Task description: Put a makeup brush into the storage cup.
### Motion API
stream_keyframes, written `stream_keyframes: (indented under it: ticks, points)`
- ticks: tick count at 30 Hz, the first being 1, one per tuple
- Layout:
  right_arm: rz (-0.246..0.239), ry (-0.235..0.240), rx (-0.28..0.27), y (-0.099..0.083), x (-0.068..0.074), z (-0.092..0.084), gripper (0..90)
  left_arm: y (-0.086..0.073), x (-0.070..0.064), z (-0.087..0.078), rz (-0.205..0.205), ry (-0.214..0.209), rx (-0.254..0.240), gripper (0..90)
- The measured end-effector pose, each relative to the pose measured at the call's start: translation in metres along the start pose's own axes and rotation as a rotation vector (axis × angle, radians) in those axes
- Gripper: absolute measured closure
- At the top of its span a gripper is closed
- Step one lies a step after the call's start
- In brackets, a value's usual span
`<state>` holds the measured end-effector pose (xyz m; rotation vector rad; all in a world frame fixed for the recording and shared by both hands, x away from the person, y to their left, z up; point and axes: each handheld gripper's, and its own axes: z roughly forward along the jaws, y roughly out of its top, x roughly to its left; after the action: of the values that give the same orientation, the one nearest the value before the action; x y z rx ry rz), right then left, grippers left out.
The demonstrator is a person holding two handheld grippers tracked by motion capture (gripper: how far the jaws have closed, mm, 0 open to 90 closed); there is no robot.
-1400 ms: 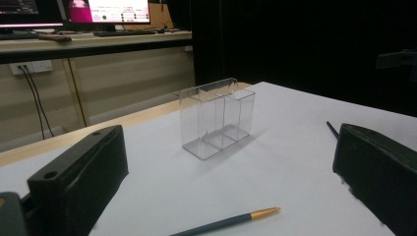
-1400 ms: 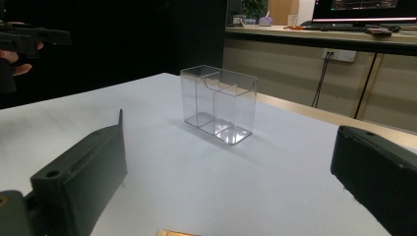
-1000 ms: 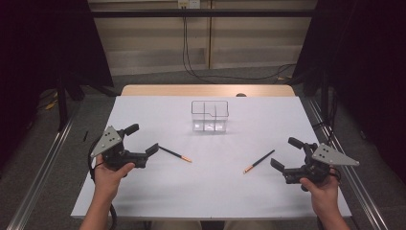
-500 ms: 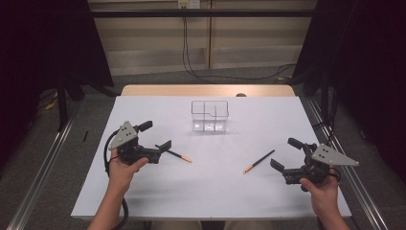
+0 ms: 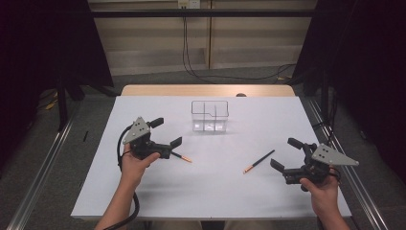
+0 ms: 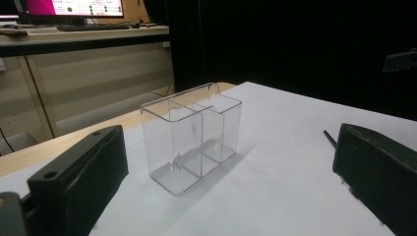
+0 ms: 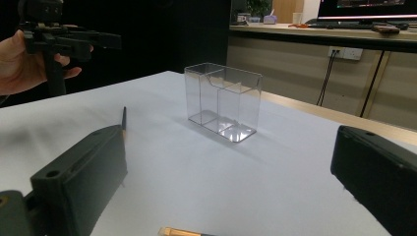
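A clear divided box (image 5: 209, 116) stands upright at mid-table, slightly toward the far side. Two dark pencils with orange tips lie on the white table. The left pencil (image 5: 183, 157) has its dark end under the near jaw of my left gripper (image 5: 166, 132), which is open and holds nothing. The right pencil (image 5: 259, 161) lies just left of my open right gripper (image 5: 283, 153). In the left gripper view the box (image 6: 192, 135) sits between the spread jaws, and the pencil's end (image 6: 330, 139) shows by the right jaw. In the right gripper view the box (image 7: 223, 101) stands ahead and a pencil (image 7: 123, 118) pokes up beside the left jaw.
The white table top (image 5: 215, 191) ends in a wooden strip (image 5: 206, 90) at the far edge. Metal rails run along both sides on the floor. In the right gripper view, the other hand with its gripper (image 7: 74, 39) is at the upper left.
My left gripper has moved right and a little forward, up to the left pencil's dark end. The right gripper, both pencils and the box have stayed where they were.
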<state>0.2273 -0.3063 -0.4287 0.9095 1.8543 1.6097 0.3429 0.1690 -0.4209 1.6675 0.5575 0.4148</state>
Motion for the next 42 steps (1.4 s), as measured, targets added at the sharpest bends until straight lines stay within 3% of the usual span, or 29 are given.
stream_keyframes:
  ticks: [14,16,18,33,42]
  points:
    - [0.004,0.003,-0.005,0.000,0.000,0.000,0.0,-0.005,0.004,0.016,0.001,-0.006,0.017,0.1]
    - [0.002,0.004,-0.005,0.000,0.000,0.000,0.0,-0.006,0.003,0.018,-0.017,-0.010,0.012,0.1]
    - [-0.001,0.006,-0.005,0.000,0.000,0.000,0.0,-0.006,0.004,0.020,-0.001,-0.012,0.020,0.1]
    - [-0.001,0.007,-0.010,0.001,-0.001,0.000,0.0,-0.007,0.003,0.037,-0.021,-0.019,-0.009,0.1]
    - [-0.003,0.007,-0.011,0.000,-0.001,0.000,0.0,-0.008,0.004,0.039,-0.014,-0.025,0.007,0.1]
